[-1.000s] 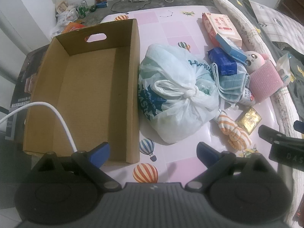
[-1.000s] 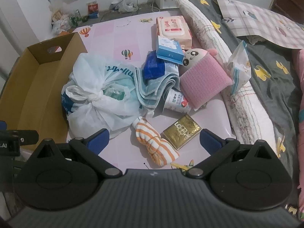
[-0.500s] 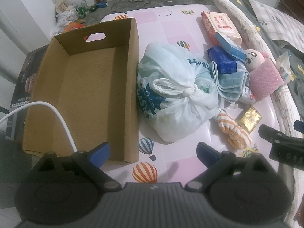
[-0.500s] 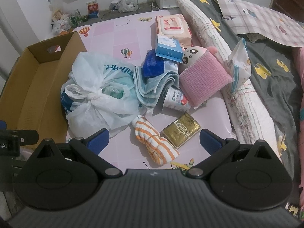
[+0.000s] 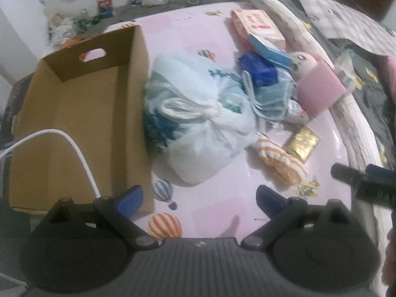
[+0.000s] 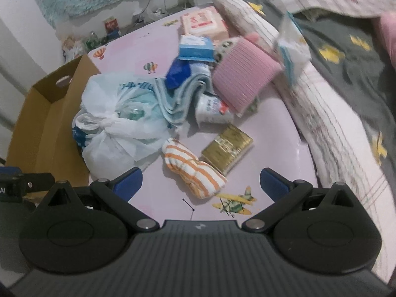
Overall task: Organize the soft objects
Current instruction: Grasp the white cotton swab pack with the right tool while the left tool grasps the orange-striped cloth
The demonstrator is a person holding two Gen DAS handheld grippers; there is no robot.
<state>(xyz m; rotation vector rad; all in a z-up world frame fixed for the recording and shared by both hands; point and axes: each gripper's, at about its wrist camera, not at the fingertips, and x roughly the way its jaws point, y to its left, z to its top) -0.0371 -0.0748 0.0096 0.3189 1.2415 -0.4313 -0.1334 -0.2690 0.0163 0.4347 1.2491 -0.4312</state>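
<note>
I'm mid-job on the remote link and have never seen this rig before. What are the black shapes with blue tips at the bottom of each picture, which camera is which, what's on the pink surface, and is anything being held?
There is no robot arm: a person holds a two-finger gripper in each hand, and a fisheye camera on each one looks forward along its fingers. The black shapes are the gripper bodies; the blue tips are the finger pads.

One picture is from the left gripper, the other from the right gripper. Both are open and hold nothing.

On the pink tabletop stands an empty cardboard box on the left. Beside it lies a knotted white plastic bag. Further right are an orange-striped sock, nearest the right gripper, a gold packet, a folded blue towel, a pink plush toy and a pink wipes pack.

The pictures are somewhat blurred.
</note>
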